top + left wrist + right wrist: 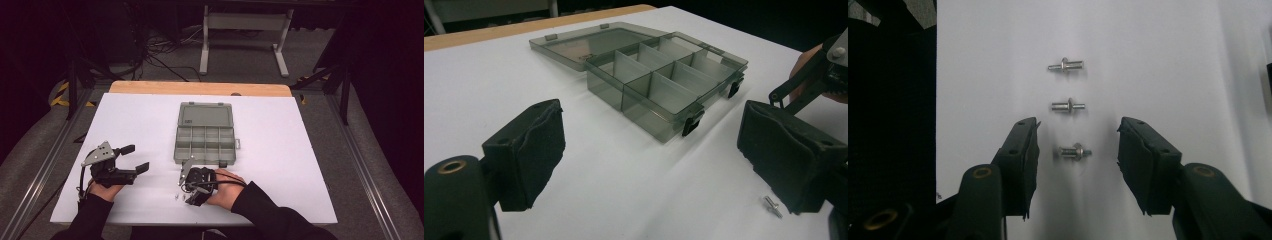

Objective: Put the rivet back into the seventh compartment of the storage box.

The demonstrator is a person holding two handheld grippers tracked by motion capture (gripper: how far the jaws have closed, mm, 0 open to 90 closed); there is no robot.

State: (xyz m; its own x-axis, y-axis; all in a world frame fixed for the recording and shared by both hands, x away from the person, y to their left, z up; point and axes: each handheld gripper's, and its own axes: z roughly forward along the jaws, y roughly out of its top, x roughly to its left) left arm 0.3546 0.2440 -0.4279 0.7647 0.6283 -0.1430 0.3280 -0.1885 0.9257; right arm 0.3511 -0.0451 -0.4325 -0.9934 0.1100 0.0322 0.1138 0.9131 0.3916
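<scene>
White tabletop carries everything. Close to its near edge, the right gripper points down with its black jaws apart around one small silver screw, not touching it. Two more silver screws lie just past it. Left gripper hovers spread wide, holding nothing. Farther back, at the middle, sits the open grey plastic box.

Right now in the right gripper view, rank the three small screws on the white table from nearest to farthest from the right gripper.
1. Bottom screw, lying between the open jaws of the right gripper, untouched.
2. Middle screw, just beyond the jaw tips.
3. Top screw, farthest up the view.
</scene>
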